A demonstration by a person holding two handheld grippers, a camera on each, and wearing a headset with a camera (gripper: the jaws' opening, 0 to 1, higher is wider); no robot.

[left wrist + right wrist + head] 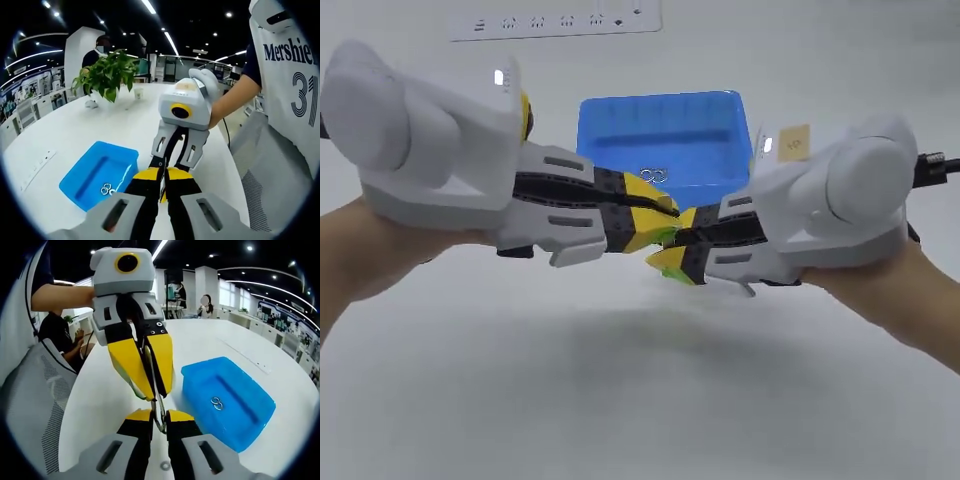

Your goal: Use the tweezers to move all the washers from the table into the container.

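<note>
Blue container [660,135] sits on the white table [620,400] just behind both grippers, w/ a few washers [653,176] bunched on its floor; one more washer [165,466] lies on the table under the right gripper [159,416]. Left gripper [665,212] & right gripper meet tip to tip, each w/ jaws clamped on the tweezers [158,407]. Shirt [285,75] reads "Mershie…" & "31"; the strip of print [555,20] at the table's far edge is too small to read.
</note>
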